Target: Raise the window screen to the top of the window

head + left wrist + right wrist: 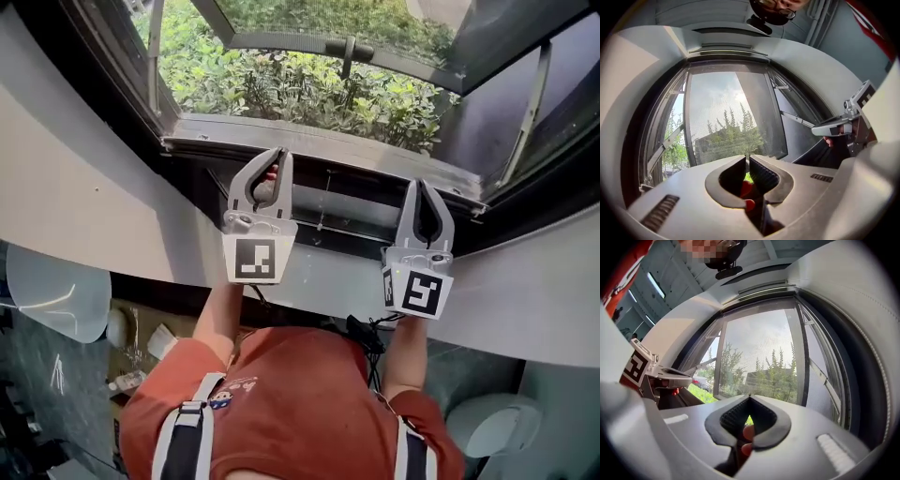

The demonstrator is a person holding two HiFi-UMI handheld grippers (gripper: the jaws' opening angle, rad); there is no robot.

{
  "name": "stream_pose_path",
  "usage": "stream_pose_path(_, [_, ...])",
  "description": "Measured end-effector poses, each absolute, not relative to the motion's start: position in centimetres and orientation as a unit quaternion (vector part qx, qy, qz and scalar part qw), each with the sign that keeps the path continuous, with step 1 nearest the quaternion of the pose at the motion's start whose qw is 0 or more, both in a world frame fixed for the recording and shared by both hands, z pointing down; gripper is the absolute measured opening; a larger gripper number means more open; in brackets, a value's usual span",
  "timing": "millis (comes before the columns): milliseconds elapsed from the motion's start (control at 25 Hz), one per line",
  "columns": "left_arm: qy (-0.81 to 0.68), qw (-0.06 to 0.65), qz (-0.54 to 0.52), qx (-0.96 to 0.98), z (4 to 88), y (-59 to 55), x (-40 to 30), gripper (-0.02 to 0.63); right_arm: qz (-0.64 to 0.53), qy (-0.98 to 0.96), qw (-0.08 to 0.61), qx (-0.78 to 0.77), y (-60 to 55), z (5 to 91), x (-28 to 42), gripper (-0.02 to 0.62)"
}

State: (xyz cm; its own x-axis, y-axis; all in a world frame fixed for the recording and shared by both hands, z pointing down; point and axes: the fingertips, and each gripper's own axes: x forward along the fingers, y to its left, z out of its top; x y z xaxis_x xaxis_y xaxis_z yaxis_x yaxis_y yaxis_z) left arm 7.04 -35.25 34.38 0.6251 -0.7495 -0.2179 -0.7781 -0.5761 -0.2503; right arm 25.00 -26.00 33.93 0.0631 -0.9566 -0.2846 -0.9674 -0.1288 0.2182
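Observation:
The window screen (pixel 726 124) is a grey mesh filling the opening ahead of both grippers; in the right gripper view the window screen (pixel 764 355) has its lower edge just above the jaw tips. From the head view a dark bar with a small handle (pixel 349 47) crosses the top of the opening, with mesh above it. My left gripper (pixel 269 161) points at the sill, its jaws a narrow crack apart with nothing between them. My right gripper (pixel 424 187) points at the sill further right and is shut and empty. Neither touches the screen.
The grey sill and its dark track (pixel 323 202) run across under both grippers. A broad white ledge (pixel 112 216) curves below the window. Metal window stays (pixel 530 112) stand at the sides. Green bushes (pixel 281 89) lie outside. Clutter lies on the floor (pixel 141 361).

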Motion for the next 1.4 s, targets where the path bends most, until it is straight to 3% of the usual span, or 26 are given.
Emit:
stream_pose_path(320, [0.377,0.226,-0.022,-0.898,36.5,-34.5,8.1,0.09,0.192,0.696,-0.079,-0.688,-27.0,36.2,23.0,0.015])
stream_pose_path(360, [0.367,0.237,-0.035,-0.899,36.9,-34.4,8.3,0.1,0.193,0.701,-0.094,-0.68,-27.1,36.6,22.7,0.083])
stream_pose_path(400, [0.358,0.248,-0.05,-0.899,37.3,-34.4,8.4,0.107,0.195,0.705,-0.112,-0.672,-27.2,37.0,22.5,0.097])
stream_pose_path(800, [0.296,0.393,-0.216,-0.843,41.5,-35.4,8.3,0.156,0.27,0.685,-0.31,-0.602,-28.0,41.1,22.6,0.163])
stream_pose_path(1400, [0.253,0.448,-0.324,-0.794,44.1,-36.9,7.8,0.158,0.298,0.686,-0.369,-0.552,-27.8,42.5,22.6,0.172])
